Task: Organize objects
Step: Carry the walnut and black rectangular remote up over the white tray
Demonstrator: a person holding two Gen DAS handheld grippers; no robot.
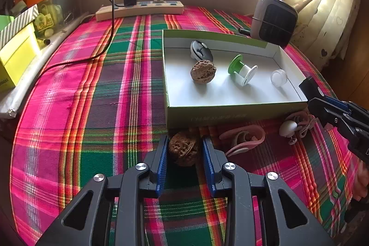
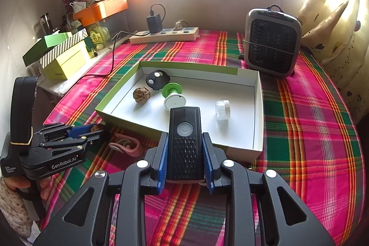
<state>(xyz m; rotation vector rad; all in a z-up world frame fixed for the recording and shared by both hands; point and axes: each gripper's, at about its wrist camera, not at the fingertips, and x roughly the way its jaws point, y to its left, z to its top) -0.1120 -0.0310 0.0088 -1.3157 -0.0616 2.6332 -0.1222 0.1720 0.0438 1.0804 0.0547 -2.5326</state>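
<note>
On the plaid cloth (image 1: 96,89), just in front of the tray's near wall, the left gripper (image 1: 184,149) straddles a walnut (image 1: 184,148): its blue pads sit either side with slight gaps visible, so the claw appears spread and not yet pinching. The right gripper (image 2: 184,153) is pressed onto a black remote-like device (image 2: 185,142) and holds it above the near edge of the white tray (image 2: 258,107). Judgement: the step in hand is gripping the walnut for transfer. To do it well, the pads should close squarely across the nut's widest part, since its rounded shell may roll or squirt forward against the tray wall; lift should clear the wall before moving inward. Count, inside the tray: one second walnut (image 1: 203,72), one black round item (image 1: 201,51), one green-and-white spool (image 1: 242,69), one clear small jar (image 1: 279,77). Count, still on the cloth: one walnut, one pink curved item (image 1: 242,140), one white knob with cords (image 1: 288,128). Walnuts total two.
</note>
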